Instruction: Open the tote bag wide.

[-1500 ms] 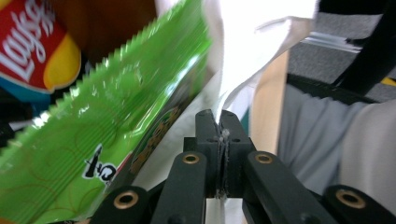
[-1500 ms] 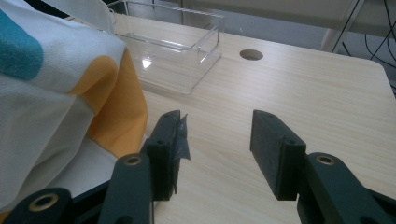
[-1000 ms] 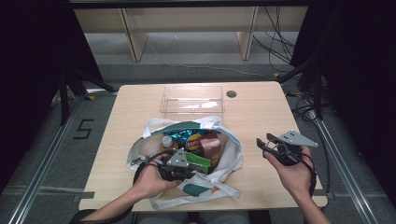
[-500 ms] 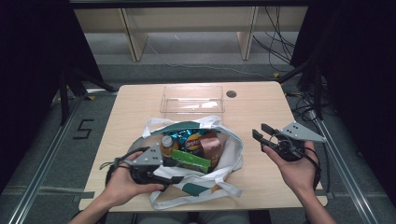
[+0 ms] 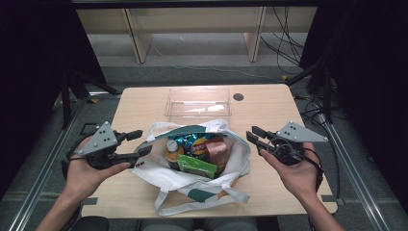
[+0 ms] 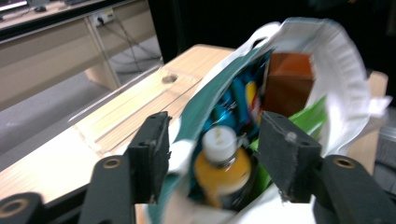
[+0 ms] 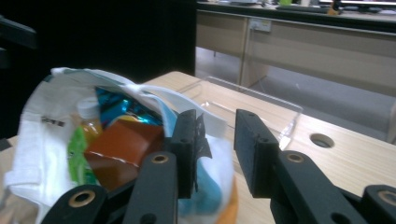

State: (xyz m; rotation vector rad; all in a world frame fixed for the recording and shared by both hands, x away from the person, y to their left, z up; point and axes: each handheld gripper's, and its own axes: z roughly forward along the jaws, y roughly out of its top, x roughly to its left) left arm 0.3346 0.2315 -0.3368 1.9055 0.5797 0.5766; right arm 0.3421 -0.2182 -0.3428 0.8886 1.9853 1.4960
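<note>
- From the high view, I hold my left gripper (image 5: 136,143) just beside the near-left edge of the white cloth bag (image 5: 159,174), its jaws spread with nothing between them; they have just been opening.
- My right gripper (image 5: 254,136) hangs off the bag's far side, jaws apart and empty, though they have just been closing.
- The bag lies slumped open in the middle of the pale wooden counter (image 5: 277,103), between the two grippers, soft and creased, with a dark green lining and loose handles trailing toward me.
- The left gripper view looks straight into the bag's mouth: a bottle (image 6: 223,164) of orange drink with a white cap stands just ahead of the jaws, beside a glossy blue packet (image 6: 236,100), a brown carton (image 6: 288,80) and a green pouch (image 6: 309,112).
- The right gripper view catches the same carton from the other side, and beyond its jaws a clear, hard-walled plastic tray (image 7: 261,108), rectangular and see-through.
- The high view alone places that tray past the bag, with a round cable hole (image 5: 238,96) in the counter to its side.
</note>
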